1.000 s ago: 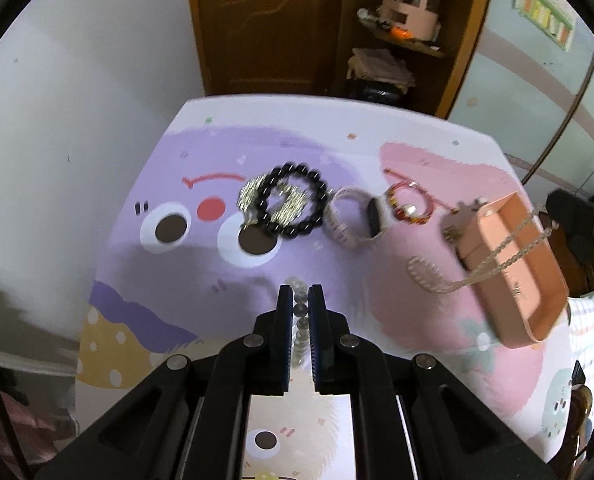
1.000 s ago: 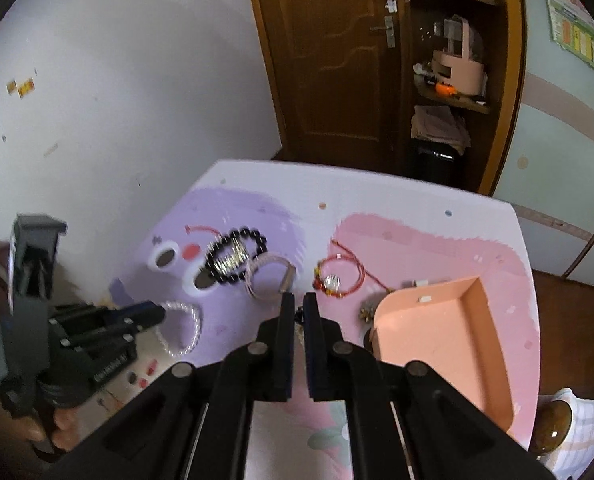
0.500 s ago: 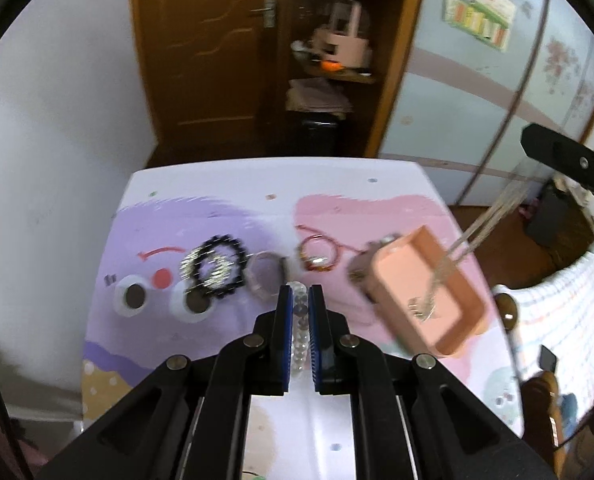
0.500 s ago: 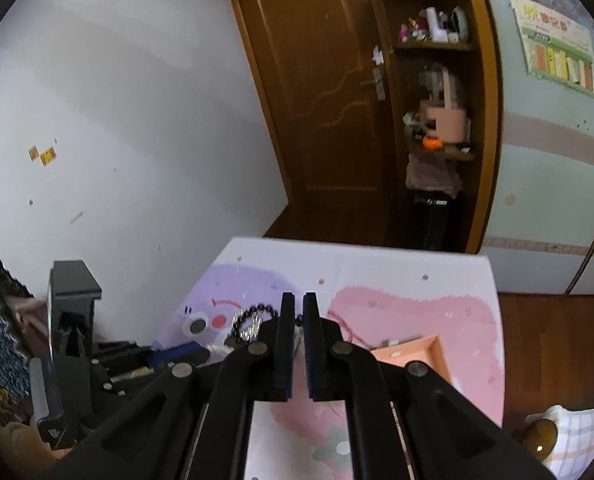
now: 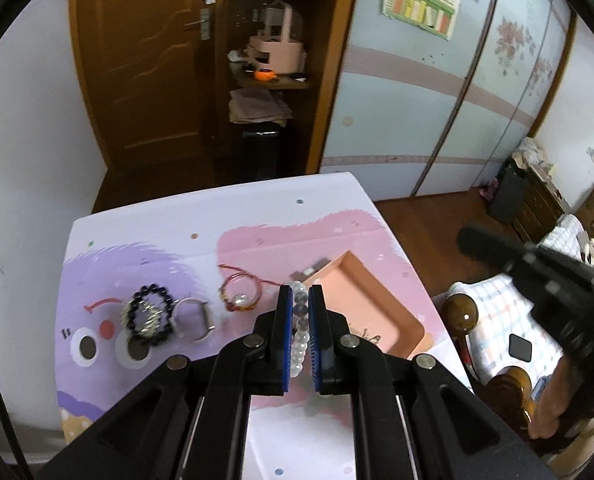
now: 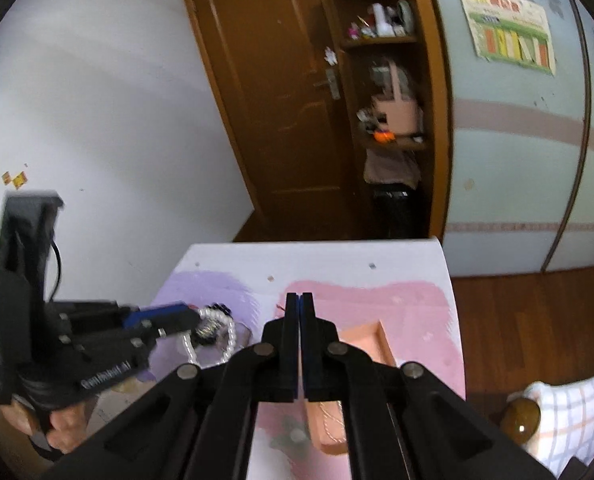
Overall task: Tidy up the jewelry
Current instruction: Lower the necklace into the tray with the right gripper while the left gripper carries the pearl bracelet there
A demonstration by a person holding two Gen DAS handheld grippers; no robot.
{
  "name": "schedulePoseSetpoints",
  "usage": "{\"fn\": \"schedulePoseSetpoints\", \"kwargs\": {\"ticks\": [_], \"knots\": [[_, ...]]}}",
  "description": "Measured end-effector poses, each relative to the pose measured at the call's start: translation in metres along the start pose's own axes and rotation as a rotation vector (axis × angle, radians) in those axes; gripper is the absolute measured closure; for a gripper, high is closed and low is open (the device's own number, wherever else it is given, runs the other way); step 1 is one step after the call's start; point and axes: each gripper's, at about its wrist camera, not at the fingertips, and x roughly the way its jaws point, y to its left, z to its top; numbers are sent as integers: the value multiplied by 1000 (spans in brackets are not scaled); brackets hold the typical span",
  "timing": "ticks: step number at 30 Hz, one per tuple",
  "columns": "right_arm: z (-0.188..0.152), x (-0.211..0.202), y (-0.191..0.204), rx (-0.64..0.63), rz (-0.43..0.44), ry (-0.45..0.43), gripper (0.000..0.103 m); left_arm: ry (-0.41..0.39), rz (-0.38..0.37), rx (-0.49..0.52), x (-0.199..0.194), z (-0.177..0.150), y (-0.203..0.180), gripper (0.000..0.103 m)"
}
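My left gripper (image 5: 300, 292) is shut on a white bead bracelet (image 5: 301, 344), which it holds above the table, just left of the pink tray (image 5: 363, 304). A thin chain necklace (image 6: 333, 416) lies inside the pink tray (image 6: 385, 346). In its own view my right gripper (image 6: 300, 299) is shut with nothing between its pads, above the tray. The left wrist view shows the right gripper (image 5: 471, 240) blurred, off the table's right edge. A black bead bracelet (image 5: 149, 314), a silver watch (image 5: 195, 318) and a red string bracelet (image 5: 239, 294) lie in a row on the mat.
The table carries a purple and pink cartoon mat (image 5: 169, 264). A small grey charm (image 6: 293, 434) lies beside the tray's near corner. A bed with a checked cover (image 5: 497, 312) and wooden posts stands at the right. A brown door and shelves stand behind the table.
Both grippers have risen from the table. The left one carried the bead bracelet up and right toward the tray. The chain that hung from the right gripper now lies in the tray.
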Motion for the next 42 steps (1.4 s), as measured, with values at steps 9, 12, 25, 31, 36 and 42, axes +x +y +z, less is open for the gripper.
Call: {"fn": "schedulePoseSetpoints", "kwargs": {"ticks": [9, 12, 25, 31, 36, 42], "knots": [[-43, 32, -40, 42, -64, 93, 103, 78, -48, 22, 59, 4, -34, 98], [-60, 48, -53, 68, -74, 134, 103, 119, -45, 20, 89, 0, -40, 97], [-112, 101, -74, 111, -95, 293, 102, 183, 3, -10, 158, -30, -42, 32], [-116, 105, -75, 124, -78, 293, 102, 153, 32, -17, 149, -31, -35, 32], [-115, 102, -72, 120, -69, 278, 102, 79, 24, -50, 130, -38, -24, 32], [-116, 96, -66, 132, -54, 270, 102, 103, 50, -35, 113, -48, -19, 32]]}}
